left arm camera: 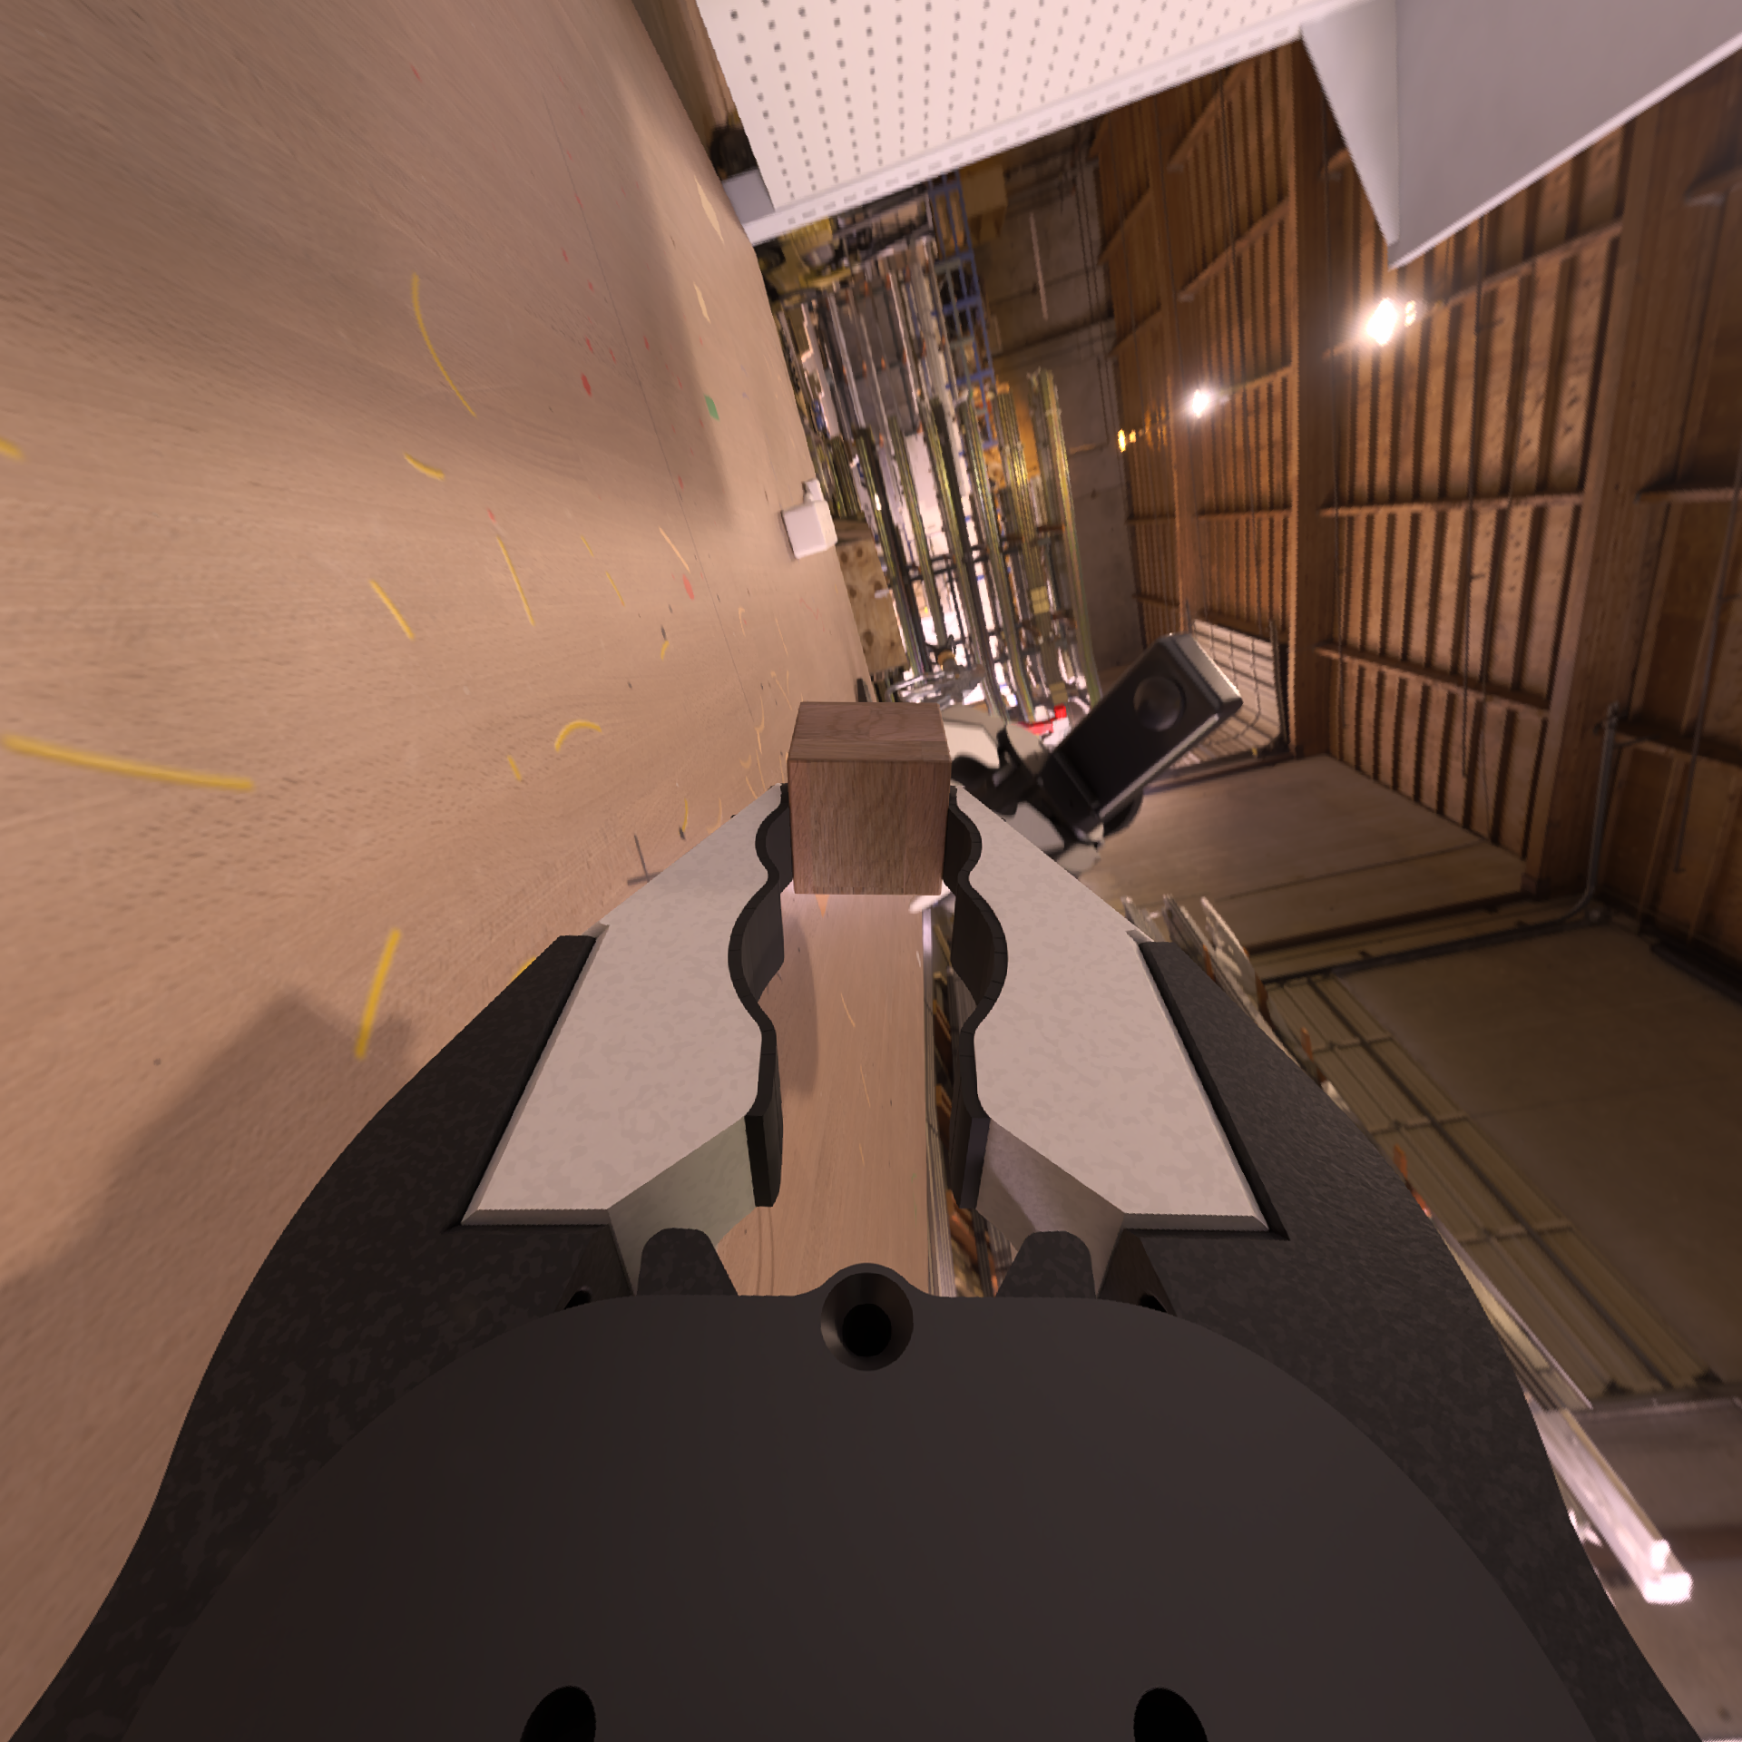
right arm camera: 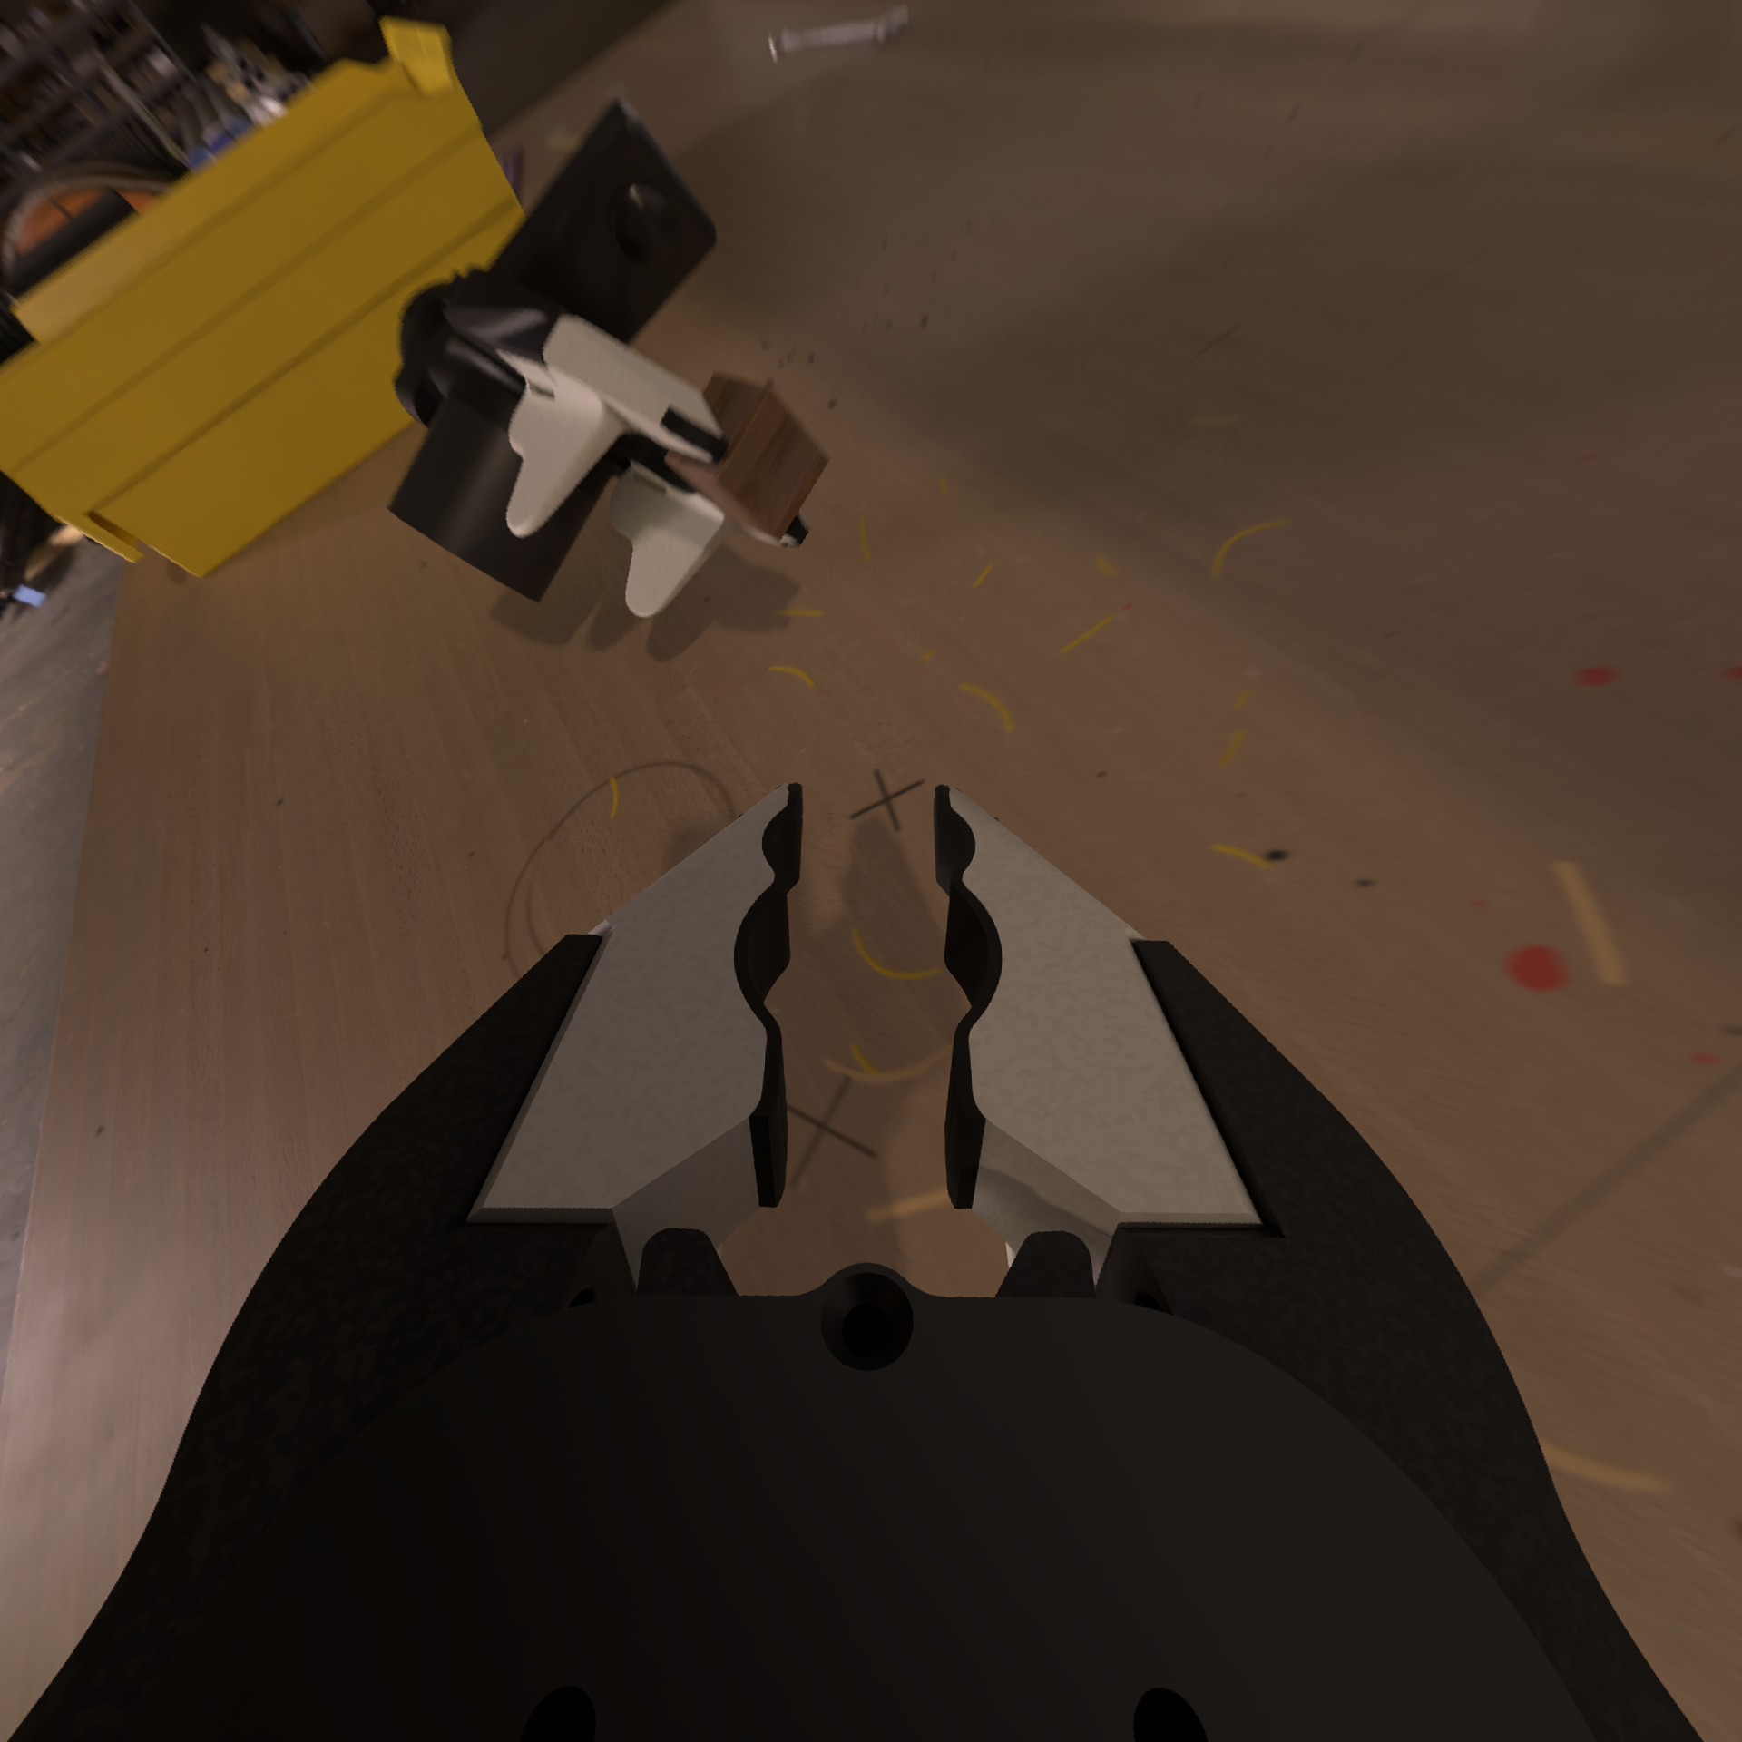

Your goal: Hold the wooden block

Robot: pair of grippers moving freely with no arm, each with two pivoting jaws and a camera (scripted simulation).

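Note:
A brown wooden block sits clamped between the fingertips of my left gripper, which is rolled on its side above the wooden bench. The right wrist view shows the same block held off the bench by the left gripper, at upper left of centre. My right gripper is open and empty, its fingers apart, low over the bench and some way from the block. The right gripper's body also shows beyond the block in the left wrist view.
A yellow box stands on the bench behind the left gripper. Yellow shavings and red spots are scattered on the bench. A white pegboard stands at the bench's far end. The bench edge runs down the left.

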